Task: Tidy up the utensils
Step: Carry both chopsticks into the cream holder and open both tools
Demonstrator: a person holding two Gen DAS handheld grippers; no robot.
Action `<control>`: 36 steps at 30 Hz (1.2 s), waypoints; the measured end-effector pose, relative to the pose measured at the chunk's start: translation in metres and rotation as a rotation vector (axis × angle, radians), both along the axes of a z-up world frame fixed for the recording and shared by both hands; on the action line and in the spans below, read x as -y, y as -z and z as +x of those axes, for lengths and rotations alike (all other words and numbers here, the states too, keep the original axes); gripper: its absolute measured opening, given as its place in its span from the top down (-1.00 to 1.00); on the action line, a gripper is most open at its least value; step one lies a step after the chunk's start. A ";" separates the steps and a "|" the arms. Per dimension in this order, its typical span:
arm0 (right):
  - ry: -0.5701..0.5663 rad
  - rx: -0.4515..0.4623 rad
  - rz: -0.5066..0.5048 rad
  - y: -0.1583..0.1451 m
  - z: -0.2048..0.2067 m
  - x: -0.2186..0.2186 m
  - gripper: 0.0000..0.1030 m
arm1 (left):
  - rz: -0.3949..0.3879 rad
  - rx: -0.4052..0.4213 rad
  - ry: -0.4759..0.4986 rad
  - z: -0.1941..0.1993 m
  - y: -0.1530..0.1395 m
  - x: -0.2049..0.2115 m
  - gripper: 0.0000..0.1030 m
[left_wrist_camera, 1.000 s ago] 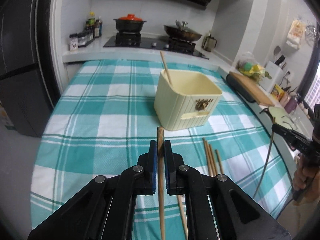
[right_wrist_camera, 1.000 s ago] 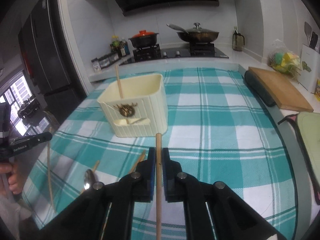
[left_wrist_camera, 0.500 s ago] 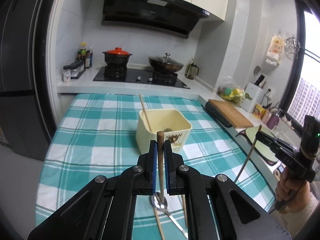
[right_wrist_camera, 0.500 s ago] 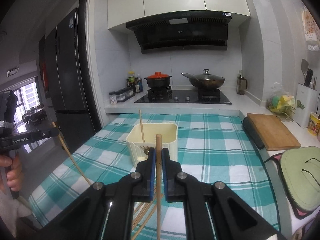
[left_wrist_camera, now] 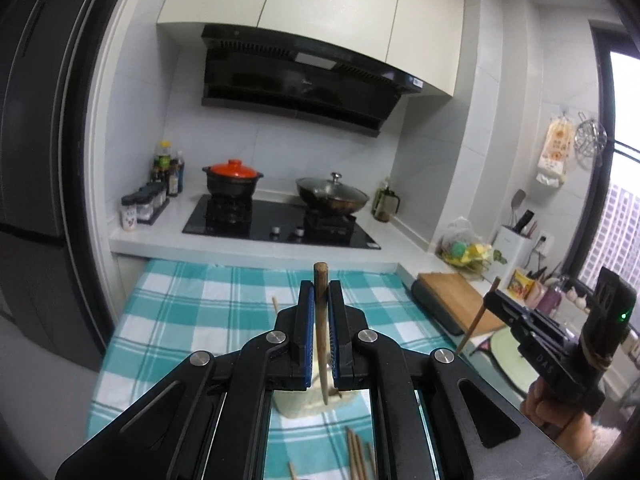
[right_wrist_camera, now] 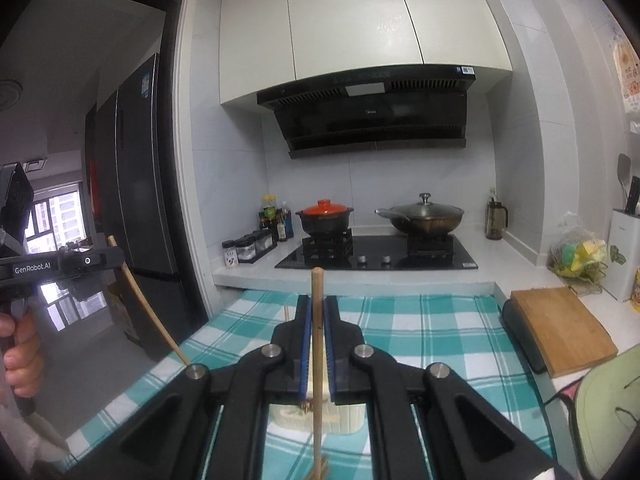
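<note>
Above the checked bench (left_wrist_camera: 180, 312), both grippers are up high w/ a stick each. Left gripper (left_wrist_camera: 320, 332): jaws clamped on a wooden utensil handle (left_wrist_camera: 320, 320), held near upright, lower end hanging over the cream holder (left_wrist_camera: 296, 404) seen through the gap below. Right gripper (right_wrist_camera: 316, 336): jaws clamped on a chopstick (right_wrist_camera: 317, 360), also near vertical, tip low in front of the same holder (right_wrist_camera: 320, 412). One stick (left_wrist_camera: 275, 305) already stands in the holder; more chopsticks (left_wrist_camera: 356, 456) lie on the cloth near the bottom edge of the left view.

Risks, as I judge them:
- Thin round sticks in flat pads can pivot or slide if the grip eases, so the tip swings off the opening and lands on the cloth.
- Holder is mostly hidden behind each gripper body, so aiming is half blind; a tip could catch the rim and tip or shove the light holder.
- Two sticks heading to one opening: they could cross, or knock the one already inside.
- Letting go from too high, the stick may bounce out.
</note>
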State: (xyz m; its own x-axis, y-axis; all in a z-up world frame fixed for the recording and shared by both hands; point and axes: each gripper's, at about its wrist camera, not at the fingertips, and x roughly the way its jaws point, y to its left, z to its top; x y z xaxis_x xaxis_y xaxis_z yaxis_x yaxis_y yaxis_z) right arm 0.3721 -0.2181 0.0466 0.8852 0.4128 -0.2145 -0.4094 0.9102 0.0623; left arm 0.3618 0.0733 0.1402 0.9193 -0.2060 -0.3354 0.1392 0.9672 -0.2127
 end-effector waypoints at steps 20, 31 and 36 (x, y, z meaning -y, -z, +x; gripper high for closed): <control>0.017 -0.226 -0.079 0.072 0.184 -0.060 0.88 | 0.050 -0.322 -0.008 0.162 0.108 0.051 0.90; 0.029 -0.388 -0.048 0.095 0.202 -0.047 0.50 | 0.080 -0.351 -0.033 0.154 0.118 0.058 0.14; -0.005 -0.339 -0.044 0.074 0.158 -0.032 0.43 | 0.113 -0.347 0.016 0.096 0.103 0.045 -0.10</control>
